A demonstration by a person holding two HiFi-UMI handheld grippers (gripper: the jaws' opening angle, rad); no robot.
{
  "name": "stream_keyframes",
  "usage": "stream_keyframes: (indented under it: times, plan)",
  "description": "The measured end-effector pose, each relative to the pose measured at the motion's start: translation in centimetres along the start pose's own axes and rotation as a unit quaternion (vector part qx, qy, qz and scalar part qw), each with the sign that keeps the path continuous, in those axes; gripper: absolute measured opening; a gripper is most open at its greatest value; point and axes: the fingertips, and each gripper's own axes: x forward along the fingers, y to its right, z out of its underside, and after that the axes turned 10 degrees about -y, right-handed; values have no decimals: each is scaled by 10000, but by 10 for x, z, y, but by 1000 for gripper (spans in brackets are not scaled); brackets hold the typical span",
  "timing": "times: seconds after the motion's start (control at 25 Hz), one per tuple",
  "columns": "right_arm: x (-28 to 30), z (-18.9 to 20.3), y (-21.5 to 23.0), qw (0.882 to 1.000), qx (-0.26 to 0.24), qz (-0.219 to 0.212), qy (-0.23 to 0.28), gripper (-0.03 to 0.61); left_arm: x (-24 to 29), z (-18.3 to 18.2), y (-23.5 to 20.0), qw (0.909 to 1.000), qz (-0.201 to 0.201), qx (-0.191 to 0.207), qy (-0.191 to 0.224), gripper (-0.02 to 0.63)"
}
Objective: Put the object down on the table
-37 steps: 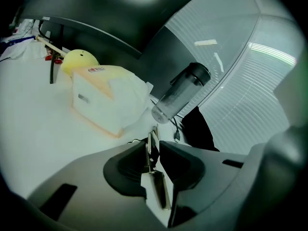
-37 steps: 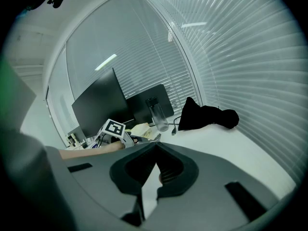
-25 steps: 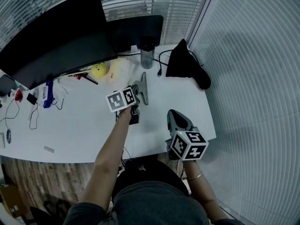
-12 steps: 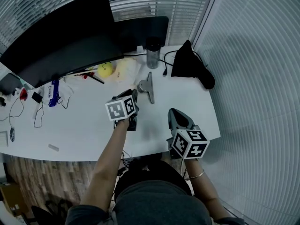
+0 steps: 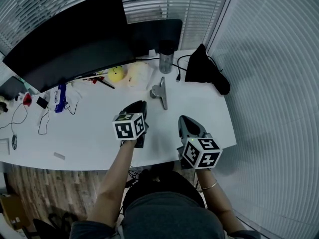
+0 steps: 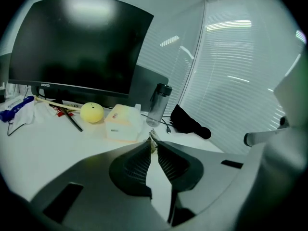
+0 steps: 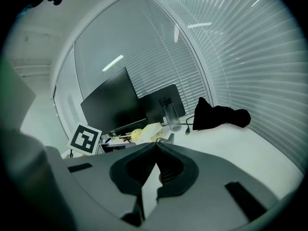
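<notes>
the metal object (image 5: 159, 91) lies on the white table (image 5: 89, 128), apart from both grippers, so the put-down looks done or all but done. in the head view it sits at about 1 o'clock from the left gripper (image 5: 139, 105), with the bottle (image 5: 165, 56) beyond it at 12 and the black cloth (image 5: 204, 73) off toward 2.

in the left gripper view the fingers (image 6: 139, 160) stand only narrowly apart, nothing between them; the object shows just past their tips. the right gripper (image 5: 185, 122) hovers over the near table edge at about 4 o'clock from the object, its fingers (image 7: 168, 165) closed tip to tip on nothing.

to finish well, i'd judge it best to draw the left gripper straight back toward 6 o'clock, keeping the fingers level and clear of the object's long arm so it isn't nudged or spun. avoid any sideways sweep toward 11, where the yellow ball (image 5: 116, 73) and other clutter lie. the right gripper is best held out of the way.
</notes>
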Motion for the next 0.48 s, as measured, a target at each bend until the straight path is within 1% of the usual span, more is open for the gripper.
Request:
stream_keyframes:
  times: [0.32,0.48]
  plan:
    - [-2,4,-8,10000,-31,-11,19,3,-26,11,8,9995,-5,309,62,34]
    - [-1,4,-11,10000,-65,-15,31,3,-35,15,8,9995,-4,297,66,28]
